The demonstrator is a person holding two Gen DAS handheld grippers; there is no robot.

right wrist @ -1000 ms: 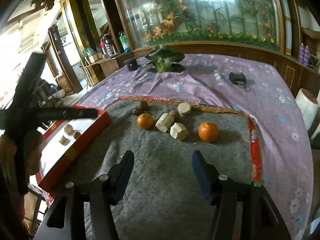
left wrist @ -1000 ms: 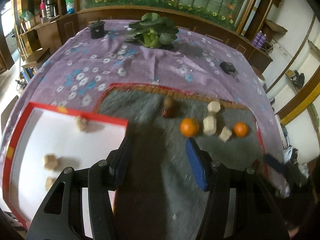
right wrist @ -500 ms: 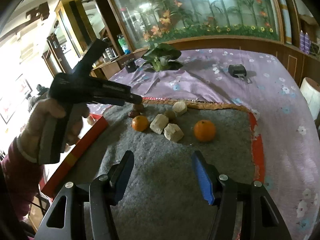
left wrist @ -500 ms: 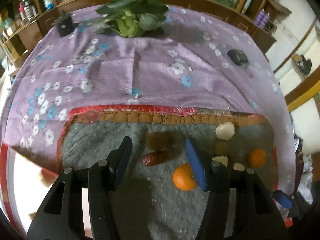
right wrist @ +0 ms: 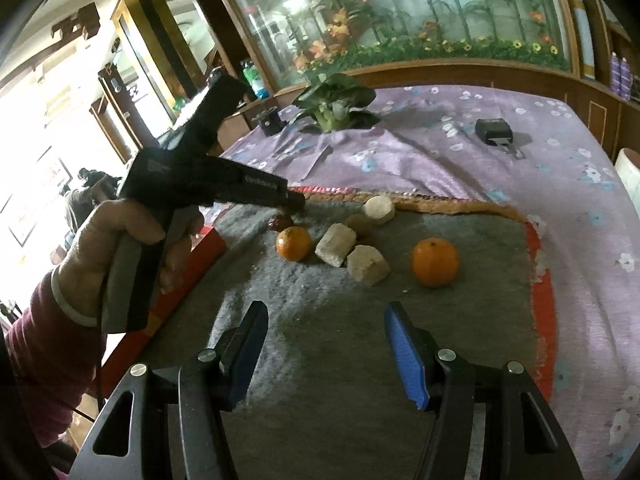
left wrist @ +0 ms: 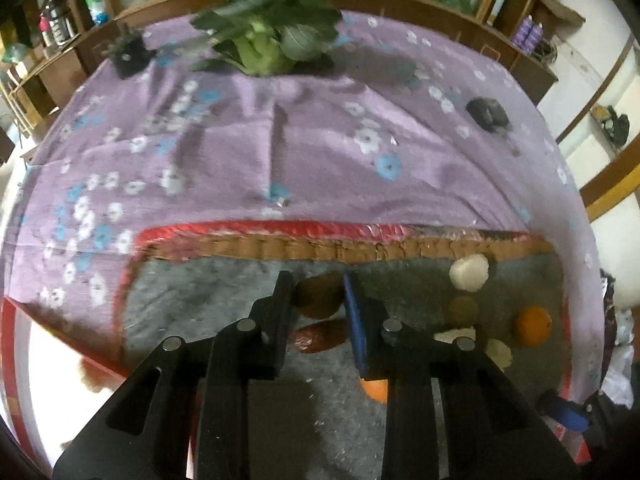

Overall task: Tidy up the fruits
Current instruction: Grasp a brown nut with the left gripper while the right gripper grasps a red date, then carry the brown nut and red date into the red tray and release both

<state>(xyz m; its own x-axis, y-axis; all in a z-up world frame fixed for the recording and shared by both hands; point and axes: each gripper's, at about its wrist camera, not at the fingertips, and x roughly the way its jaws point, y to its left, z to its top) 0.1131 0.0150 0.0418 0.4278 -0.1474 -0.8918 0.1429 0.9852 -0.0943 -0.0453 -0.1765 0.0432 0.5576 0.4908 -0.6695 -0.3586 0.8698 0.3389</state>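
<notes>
Left hand-held gripper (left wrist: 316,300) is closing, its pads around a brown round fruit (left wrist: 318,295) near the far edge of the grey mat (left wrist: 192,304). A dark red date (left wrist: 320,336) lies just beside. Right hand-held gripper (right wrist: 326,344) stands spread, empty, above the mat.

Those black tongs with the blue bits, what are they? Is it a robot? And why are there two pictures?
No robot here. A person holds a pair of tongs in each hand, and a small camera sits on each pair, looking out along its fingers. So one picture comes from the left tongs, the other from the right tongs.

On the grey mat lie two oranges, some pale chunks, a dark red fruit and a round brown fruit. The left tongs are closing around the brown fruit. The right tongs are open and hold nothing. In the right picture you can see the left hand gripping its handle.
</notes>
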